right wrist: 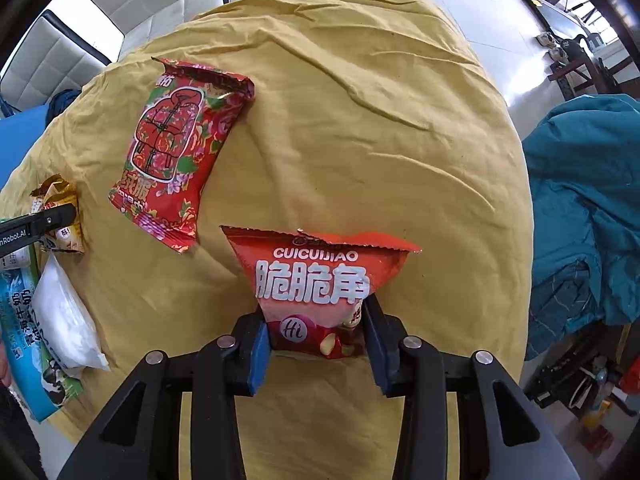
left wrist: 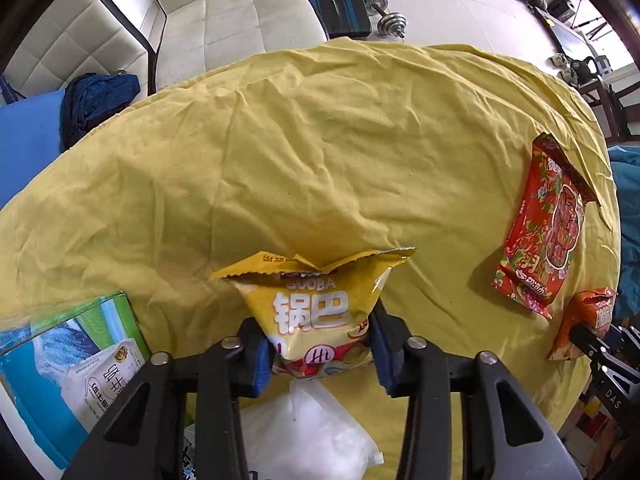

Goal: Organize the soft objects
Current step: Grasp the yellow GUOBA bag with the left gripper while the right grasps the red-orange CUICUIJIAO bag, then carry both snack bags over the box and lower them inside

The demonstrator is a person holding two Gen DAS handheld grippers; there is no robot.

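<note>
While left gripper [left wrist: 320, 354] clamps "GUOBA" bag [left wrist: 316, 308], right gripper [right wrist: 316, 338] clamps "CUICUIJIAO" bag [right wrist: 316, 284].

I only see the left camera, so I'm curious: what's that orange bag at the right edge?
Observer: An orange-red snack bag reading CUICUIJIAO. The right gripper pinches its bottom end between its fingers.
Child: What's the blue-green stuff beyond it?
Observer: A teal blanket, heaped in a big pile beside the yellow cloth.
Child: Where's the white pouch's other end?
Observer: The white pouch rests along the milk box edge.
</note>
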